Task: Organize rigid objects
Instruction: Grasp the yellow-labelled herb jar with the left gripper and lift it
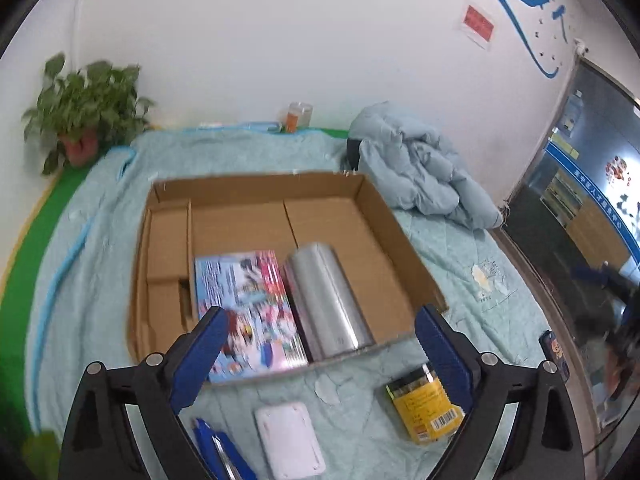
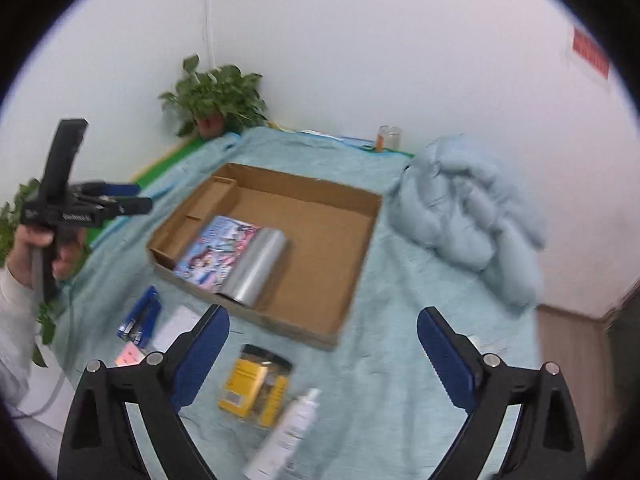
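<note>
A shallow cardboard box (image 1: 384, 216) (image 2: 360, 232) lies on the light blue bedspread. In it lie a colourful book (image 1: 244, 304) (image 2: 218, 252) and a silver cylinder (image 1: 328, 300) (image 2: 256, 268) side by side. My left gripper (image 1: 320, 344) is open and empty above the box's near edge; it also shows in the right wrist view (image 2: 132, 200), held up at the left. My right gripper (image 2: 322, 348) is open and empty above a yellow-labelled jar (image 2: 256, 390) (image 1: 426, 404). A white bottle (image 2: 292, 432), a white flat case (image 1: 290, 440) (image 2: 176, 326) and a blue stapler (image 1: 220, 452) (image 2: 140, 316) lie before the box.
A crumpled light blue duvet (image 1: 420, 168) (image 2: 472, 216) lies right of the box. A potted plant (image 1: 84, 120) (image 2: 216, 100) stands in the far corner and a small jar (image 1: 298, 116) (image 2: 388, 138) by the wall. A pink card (image 2: 128, 356) lies near the stapler.
</note>
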The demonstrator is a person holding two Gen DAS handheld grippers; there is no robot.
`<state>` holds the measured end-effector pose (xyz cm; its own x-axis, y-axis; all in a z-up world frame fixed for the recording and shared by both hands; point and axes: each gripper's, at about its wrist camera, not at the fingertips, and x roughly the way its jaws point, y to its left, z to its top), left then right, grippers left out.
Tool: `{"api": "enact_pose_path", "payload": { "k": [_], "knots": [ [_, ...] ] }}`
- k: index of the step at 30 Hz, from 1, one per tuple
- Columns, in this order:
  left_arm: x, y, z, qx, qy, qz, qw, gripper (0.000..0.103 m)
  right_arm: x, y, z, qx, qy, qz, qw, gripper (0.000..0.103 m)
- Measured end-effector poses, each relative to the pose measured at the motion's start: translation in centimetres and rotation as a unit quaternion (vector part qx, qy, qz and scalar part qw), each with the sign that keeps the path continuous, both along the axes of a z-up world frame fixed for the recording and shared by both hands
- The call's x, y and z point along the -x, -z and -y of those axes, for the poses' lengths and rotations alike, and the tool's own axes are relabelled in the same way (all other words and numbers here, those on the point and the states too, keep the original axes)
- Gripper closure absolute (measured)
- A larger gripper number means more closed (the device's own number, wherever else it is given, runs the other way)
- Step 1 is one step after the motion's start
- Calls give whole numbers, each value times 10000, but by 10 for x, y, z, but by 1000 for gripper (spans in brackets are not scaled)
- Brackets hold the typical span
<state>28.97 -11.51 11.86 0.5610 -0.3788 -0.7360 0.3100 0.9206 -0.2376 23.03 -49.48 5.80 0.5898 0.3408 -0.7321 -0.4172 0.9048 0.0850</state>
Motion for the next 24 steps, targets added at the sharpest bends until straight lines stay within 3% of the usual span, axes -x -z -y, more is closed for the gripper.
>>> {"api": "enact_pose_path", "payload": {
  "k": [5,11,15,20,24],
  "knots": [
    [33,58,17,337,-126,-175,9992,9,22,85,-39,-241,-310,-144,9991,8],
    [48,133,56,640,-76,-1057,9923,9,9,142,-44,-783,-57,-913,9927,8],
    [55,170,85,845,160,-1582,9837,9,0,161,-41,-749,59,-1243,9894,8],
    [52,192,102,1170,416,-1943,9731,9,11,172,-66,-715,-430,-1401,9866,8],
    [49,209,110,1191,456,-2280,9653,10,4,175,-58,-1443,-741,-1716,9717,8]
  ]
}}
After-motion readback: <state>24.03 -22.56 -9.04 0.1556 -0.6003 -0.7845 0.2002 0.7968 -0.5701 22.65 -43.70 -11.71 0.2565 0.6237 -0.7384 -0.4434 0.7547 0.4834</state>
